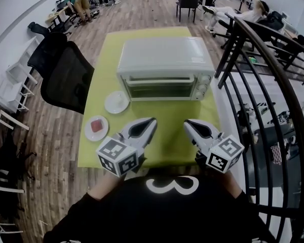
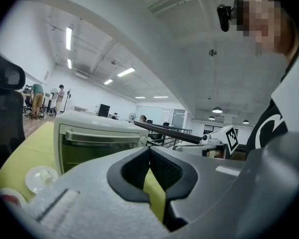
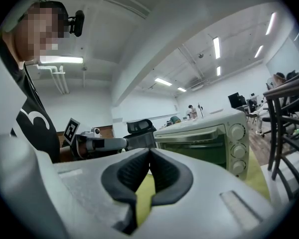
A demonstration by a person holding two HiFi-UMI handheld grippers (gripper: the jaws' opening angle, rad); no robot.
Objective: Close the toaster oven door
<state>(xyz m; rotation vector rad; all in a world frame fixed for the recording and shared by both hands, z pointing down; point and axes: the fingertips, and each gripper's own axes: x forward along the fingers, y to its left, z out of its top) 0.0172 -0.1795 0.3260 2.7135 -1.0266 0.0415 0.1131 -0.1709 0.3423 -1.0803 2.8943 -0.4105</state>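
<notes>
Cream-white metal toaster oven (image 1: 164, 70), its glass door upright against the front and apparently already closed, stands on a yellow-green tabletop (image 1: 169, 133). Left gripper (image 1: 152, 120) and right gripper (image 1: 186, 123) have jaws clenched, empty. Both sit before the oven, well apart from its door, likely idle because no push seems needed.

The toaster oven (image 1: 164, 57) has a smooth, pale, slightly glossy shell with a glass front. The worktop (image 1: 167, 130) looks matt green. The floor (image 1: 50, 140) is wood plank.
</notes>
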